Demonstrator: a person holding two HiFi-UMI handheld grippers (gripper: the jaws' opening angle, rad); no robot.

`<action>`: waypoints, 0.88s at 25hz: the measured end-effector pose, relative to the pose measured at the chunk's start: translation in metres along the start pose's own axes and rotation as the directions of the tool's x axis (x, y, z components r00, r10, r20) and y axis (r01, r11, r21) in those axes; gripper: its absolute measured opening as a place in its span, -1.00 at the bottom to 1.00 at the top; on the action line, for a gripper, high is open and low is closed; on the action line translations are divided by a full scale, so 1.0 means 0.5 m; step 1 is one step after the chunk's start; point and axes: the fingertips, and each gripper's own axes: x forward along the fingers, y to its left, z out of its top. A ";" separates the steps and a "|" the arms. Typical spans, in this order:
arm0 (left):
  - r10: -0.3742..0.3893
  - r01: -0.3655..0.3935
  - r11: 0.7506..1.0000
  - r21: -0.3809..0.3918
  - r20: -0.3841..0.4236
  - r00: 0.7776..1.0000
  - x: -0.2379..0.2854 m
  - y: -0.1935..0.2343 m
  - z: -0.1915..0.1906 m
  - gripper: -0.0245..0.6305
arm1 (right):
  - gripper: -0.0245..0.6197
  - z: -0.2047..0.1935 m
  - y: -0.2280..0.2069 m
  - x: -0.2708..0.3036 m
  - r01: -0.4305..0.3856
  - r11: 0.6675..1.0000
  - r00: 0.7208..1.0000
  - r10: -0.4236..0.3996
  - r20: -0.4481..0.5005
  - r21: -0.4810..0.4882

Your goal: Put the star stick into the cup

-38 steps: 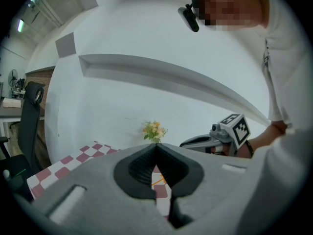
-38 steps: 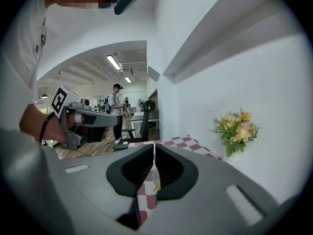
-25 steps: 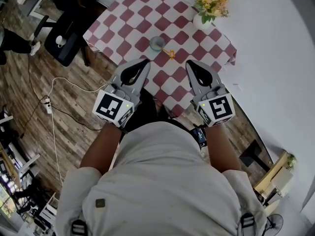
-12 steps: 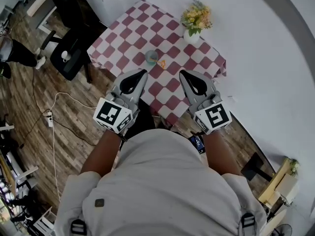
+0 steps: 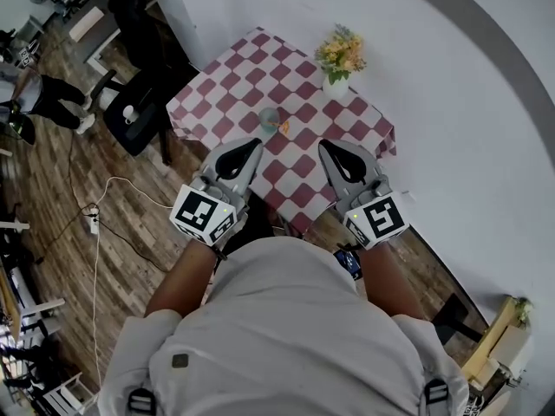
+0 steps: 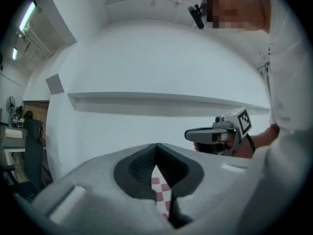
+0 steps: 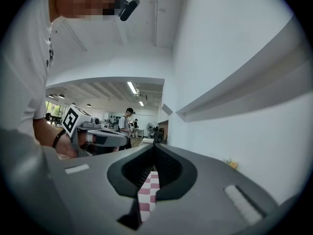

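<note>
A small grey-green cup (image 5: 270, 119) stands on the red-and-white checked table (image 5: 232, 94). The orange star stick (image 5: 284, 127) lies on the cloth just to its right. Both grippers hover side by side over the table's near edge, well short of the cup. My left gripper (image 5: 251, 146) is shut and holds nothing, as the touching jaws show in the left gripper view (image 6: 156, 147). My right gripper (image 5: 328, 146) is also shut and holds nothing, jaws meeting in the right gripper view (image 7: 155, 148). Only checked cloth (image 7: 148, 192) shows below the jaws.
A white vase of yellow flowers (image 5: 336, 57) stands at the table's far right edge by the white wall. A black chair (image 5: 143, 115) stands left of the table. A cable and power strip (image 5: 92, 224) lie on the wood floor. A person (image 5: 42, 94) stands at far left.
The table, cup and star stick look smaller and farther than a second ago. Both grippers stay shut, side by side, now at the table's near edge.
</note>
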 end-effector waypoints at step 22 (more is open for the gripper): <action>0.079 -0.078 0.997 0.019 -0.023 0.997 -0.109 -0.058 0.021 -0.93 | -0.89 0.000 0.060 -0.034 -0.057 0.997 0.998 0.057 0.008 0.049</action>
